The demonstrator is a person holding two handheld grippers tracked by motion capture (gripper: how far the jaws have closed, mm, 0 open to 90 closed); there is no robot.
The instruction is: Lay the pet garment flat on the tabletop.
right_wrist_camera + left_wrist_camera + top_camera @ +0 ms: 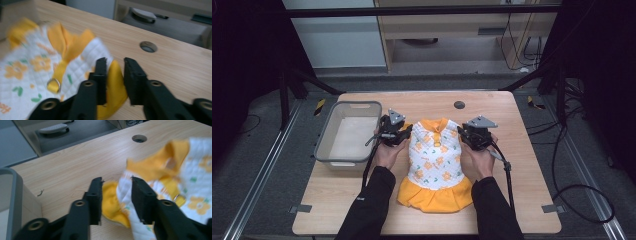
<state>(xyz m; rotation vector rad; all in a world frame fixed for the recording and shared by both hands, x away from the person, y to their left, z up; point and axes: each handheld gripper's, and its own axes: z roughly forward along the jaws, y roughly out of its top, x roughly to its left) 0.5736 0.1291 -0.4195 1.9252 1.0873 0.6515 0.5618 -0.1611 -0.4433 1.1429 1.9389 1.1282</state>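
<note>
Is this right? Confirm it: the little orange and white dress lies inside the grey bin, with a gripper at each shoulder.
Not quite. The dress lies flat on the wooden table, right of the grey bin, not inside it, as the high view shows. The left gripper and right gripper are indeed at its shoulders.

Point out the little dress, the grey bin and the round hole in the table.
dress point(435, 159): high view, on the white flowered middle of the bodice.
grey bin point(325, 134): high view, on its left rim.
round hole point(459, 105): high view, on the dark centre of the hole near the table's far edge.
</note>
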